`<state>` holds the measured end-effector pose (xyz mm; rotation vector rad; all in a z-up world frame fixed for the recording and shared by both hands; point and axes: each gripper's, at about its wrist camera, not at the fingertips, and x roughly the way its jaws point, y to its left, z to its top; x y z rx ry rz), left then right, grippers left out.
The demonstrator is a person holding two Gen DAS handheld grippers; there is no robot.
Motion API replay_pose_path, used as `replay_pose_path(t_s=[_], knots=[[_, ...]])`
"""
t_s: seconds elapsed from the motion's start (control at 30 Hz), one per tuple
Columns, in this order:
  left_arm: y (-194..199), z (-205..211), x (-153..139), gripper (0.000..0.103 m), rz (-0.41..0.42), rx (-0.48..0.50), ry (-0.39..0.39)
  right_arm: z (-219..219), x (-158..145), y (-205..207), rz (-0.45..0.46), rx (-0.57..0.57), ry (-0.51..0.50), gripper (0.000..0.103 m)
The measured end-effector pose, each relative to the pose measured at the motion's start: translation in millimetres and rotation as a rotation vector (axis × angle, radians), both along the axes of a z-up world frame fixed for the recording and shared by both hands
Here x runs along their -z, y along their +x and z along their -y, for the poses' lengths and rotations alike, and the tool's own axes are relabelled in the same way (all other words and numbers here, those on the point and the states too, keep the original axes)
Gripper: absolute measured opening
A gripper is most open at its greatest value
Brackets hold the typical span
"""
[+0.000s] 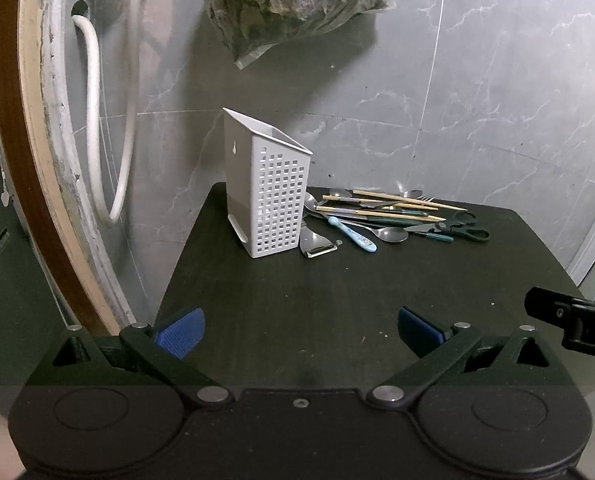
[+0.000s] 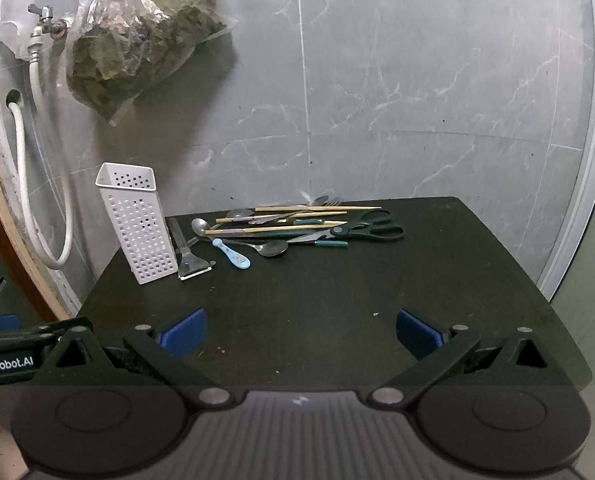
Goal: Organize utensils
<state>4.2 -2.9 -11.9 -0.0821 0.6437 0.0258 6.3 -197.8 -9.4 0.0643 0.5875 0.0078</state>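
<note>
Left claw [image 1: 300,330] wide, empty, over near tabletop [image 1: 317,300] | right claw [image 2: 300,330] wide, empty, alongside | white perforated holder [image 1: 266,192] upright far left | utensil pile [image 1: 389,214] just right of it: spoons, chopsticks, scissors [image 1: 463,227], peeler [image 1: 315,243] nearest the holder

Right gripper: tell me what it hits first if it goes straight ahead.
Probably the pile of utensils. The right gripper is open over bare table, and the spoon at the pile's near edge lies roughly in line. Depth is hard to judge.
</note>
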Motion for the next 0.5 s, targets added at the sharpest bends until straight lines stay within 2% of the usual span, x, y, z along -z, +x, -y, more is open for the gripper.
replay_pose_path(t_s=[0.5], knots=[[13, 7, 3, 0.102, -0.027, -0.021, 0.008, 8, 7, 15, -0.032, -0.016, 0.014, 0.103]])
